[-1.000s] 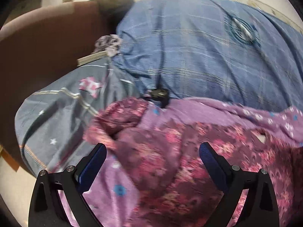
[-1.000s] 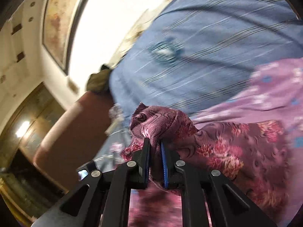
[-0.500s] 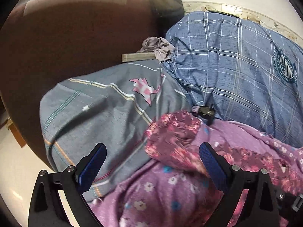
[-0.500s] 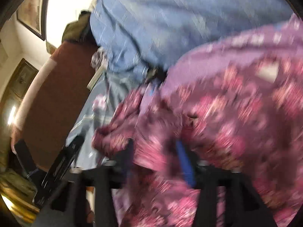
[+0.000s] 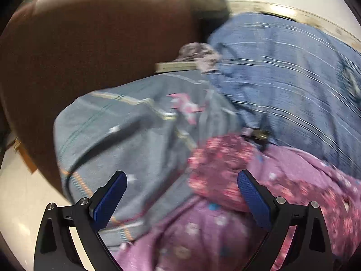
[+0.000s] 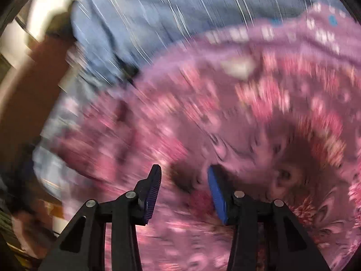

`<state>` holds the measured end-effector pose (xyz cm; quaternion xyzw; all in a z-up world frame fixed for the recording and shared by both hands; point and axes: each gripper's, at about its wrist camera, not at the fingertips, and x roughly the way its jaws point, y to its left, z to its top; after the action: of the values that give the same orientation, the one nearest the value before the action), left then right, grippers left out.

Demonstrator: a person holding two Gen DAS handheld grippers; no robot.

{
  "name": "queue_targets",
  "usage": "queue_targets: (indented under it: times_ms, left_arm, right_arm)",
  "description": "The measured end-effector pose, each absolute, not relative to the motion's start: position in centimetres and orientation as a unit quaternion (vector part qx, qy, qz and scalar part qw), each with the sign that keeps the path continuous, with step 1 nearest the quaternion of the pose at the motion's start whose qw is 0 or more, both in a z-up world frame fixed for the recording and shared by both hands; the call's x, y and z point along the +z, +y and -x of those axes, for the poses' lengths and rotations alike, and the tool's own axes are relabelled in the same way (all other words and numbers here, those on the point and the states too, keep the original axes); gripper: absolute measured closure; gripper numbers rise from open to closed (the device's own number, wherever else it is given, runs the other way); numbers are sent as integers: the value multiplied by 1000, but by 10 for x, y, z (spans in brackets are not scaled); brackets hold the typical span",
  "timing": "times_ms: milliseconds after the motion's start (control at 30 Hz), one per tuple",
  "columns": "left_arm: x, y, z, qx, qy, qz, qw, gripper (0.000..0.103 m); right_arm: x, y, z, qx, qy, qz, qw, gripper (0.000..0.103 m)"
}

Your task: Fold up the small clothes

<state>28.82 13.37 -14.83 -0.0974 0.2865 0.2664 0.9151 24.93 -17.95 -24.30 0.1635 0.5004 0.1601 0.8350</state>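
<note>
A purple floral garment [image 5: 221,164] lies on the bed, its dark pink corner folded over the lilac part. My left gripper [image 5: 181,174] hovers open over that corner's left edge, with the right finger [image 5: 252,196] above the fabric and the left one over the grey pillow. The right wrist view is blurred. There my right gripper [image 6: 183,168] points down at the garment [image 6: 248,113]. Its jaws stand apart and are closing, with a dark fold of the fabric showing between them. I cannot see the pads pressing on it.
A blue plaid quilt [image 5: 282,79] covers the bed behind the garment. A grey patterned pillow [image 5: 126,131] lies to the left against a brown padded headboard [image 5: 79,45]. A crumpled grey cloth [image 5: 198,52], a flat pale slab [image 5: 176,66] and a small black object [image 5: 259,134] sit nearby.
My right gripper let go of the bunched garment corner, opened and sank toward the fabric. The left gripper slid left, staying open, so the pillow and headboard fill more of its view.
</note>
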Motion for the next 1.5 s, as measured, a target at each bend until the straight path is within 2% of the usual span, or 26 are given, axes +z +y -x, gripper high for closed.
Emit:
queue_targets:
  times_ms: [67, 233, 400, 567, 833, 1000, 1033, 1067, 1100, 1133, 1167, 1200, 1233, 1300, 1500]
  left_arm:
    - [-151, 155, -287, 281, 288, 124, 907, 4]
    - [-155, 200, -286, 294, 271, 182, 898, 4]
    - [-158, 221, -301, 264, 268, 220, 900, 4]
    - [-168, 224, -339, 220, 306, 228, 898, 4]
    - [-181, 191, -405, 177, 398, 132, 890, 5]
    - [-204, 160, -423, 245, 435, -42, 865, 3]
    - [-217, 164, -428, 260, 454, -58, 850, 11]
    - [-225, 171, -430, 260, 471, -52, 842, 35]
    - [-232, 182, -431, 249, 489, -23, 836, 44]
    - [-229, 189, -428, 239, 476, -4, 846, 48]
    - [-223, 193, -424, 228, 463, 12, 857, 75]
    - [-219, 202, -422, 207, 459, 47, 863, 88]
    - [-216, 209, -420, 187, 452, 84, 868, 94]
    - [-207, 221, -412, 154, 426, 151, 879, 96]
    - [-152, 201, -384, 101, 318, 97, 938, 97]
  right_arm:
    - [-234, -178, -251, 168, 508, -156, 831, 59]
    - [-217, -181, -244, 193, 467, -145, 851, 57]
    - [-231, -185, -244, 194, 504, -156, 827, 56]
    - [-234, -184, -238, 203, 506, -144, 826, 56]
    - [-237, -193, -238, 226, 507, -149, 818, 56]
    - [-237, -194, -239, 232, 510, -152, 814, 56]
    - [-237, -194, -238, 232, 509, -149, 815, 56]
    - [-236, -194, -237, 231, 509, -145, 816, 56]
    - [-236, -193, -236, 231, 508, -142, 818, 56]
    - [-236, -193, -235, 231, 508, -140, 818, 56]
    - [-235, -193, -234, 231, 507, -137, 819, 56]
    - [-235, -193, -233, 230, 507, -136, 820, 56]
    - [-235, -193, -233, 230, 507, -136, 820, 56]
    - [-235, -194, -233, 227, 507, -137, 820, 56]
    - [-231, -192, -235, 226, 501, -138, 824, 55]
